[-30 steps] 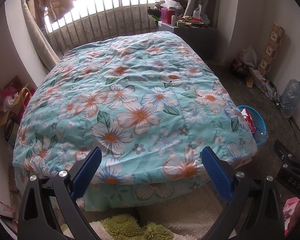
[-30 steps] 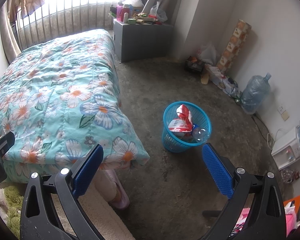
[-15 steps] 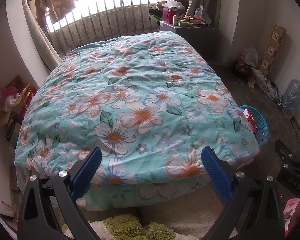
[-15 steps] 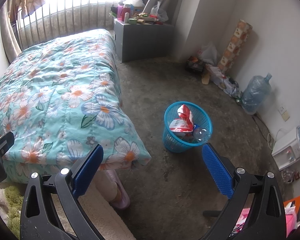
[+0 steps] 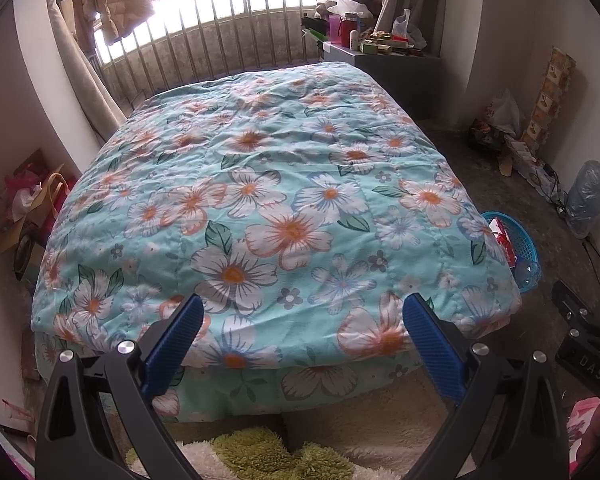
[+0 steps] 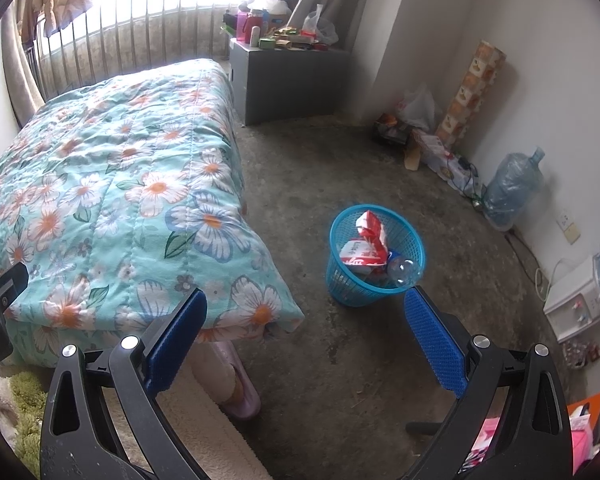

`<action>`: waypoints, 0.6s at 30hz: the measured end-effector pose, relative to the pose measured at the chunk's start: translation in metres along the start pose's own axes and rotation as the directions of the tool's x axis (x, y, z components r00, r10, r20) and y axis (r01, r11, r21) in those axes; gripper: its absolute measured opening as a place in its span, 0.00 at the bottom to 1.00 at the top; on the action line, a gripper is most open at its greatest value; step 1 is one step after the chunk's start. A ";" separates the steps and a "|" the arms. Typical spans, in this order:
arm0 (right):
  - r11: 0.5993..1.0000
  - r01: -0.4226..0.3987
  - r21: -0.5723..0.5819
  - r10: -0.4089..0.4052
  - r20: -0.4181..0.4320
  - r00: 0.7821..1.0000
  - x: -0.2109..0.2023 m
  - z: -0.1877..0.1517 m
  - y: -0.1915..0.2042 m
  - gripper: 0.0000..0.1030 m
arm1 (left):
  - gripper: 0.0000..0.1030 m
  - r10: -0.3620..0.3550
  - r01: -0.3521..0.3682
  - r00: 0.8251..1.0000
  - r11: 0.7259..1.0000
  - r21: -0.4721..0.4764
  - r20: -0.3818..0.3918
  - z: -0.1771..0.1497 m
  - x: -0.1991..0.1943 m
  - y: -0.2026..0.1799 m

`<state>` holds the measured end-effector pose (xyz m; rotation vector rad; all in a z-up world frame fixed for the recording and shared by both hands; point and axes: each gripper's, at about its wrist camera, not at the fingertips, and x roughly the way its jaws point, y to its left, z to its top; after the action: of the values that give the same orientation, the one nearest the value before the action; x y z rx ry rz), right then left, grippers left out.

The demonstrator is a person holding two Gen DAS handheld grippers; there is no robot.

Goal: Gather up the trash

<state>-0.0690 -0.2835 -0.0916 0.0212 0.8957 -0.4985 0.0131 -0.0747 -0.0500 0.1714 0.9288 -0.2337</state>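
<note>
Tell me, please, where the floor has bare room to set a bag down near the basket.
Bare concrete floor runs between the bed and the blue basket, and back toward the grey cabinet. Crowded: the wall strip from the plastic bags to the water jug.

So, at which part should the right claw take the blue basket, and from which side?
Probably the top rim of the blue basket, on its far-right bare stretch, coming from above with one finger inside and one outside. The basket stands upright and open, its mesh wall tapers downward, and a clear bottle and red-white wrappers crowd the near side. The right claw is open.
</note>
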 end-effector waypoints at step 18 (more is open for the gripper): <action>1.000 0.000 0.002 0.000 -0.001 1.000 -0.001 0.003 0.006 0.92 | 0.95 -0.003 0.003 1.000 1.000 0.002 -0.014 -0.006 -0.002 0.003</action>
<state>-0.0648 -0.2780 -0.0906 0.0231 0.8966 -0.4990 0.0086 -0.0700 -0.0517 0.1734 0.9427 -0.2366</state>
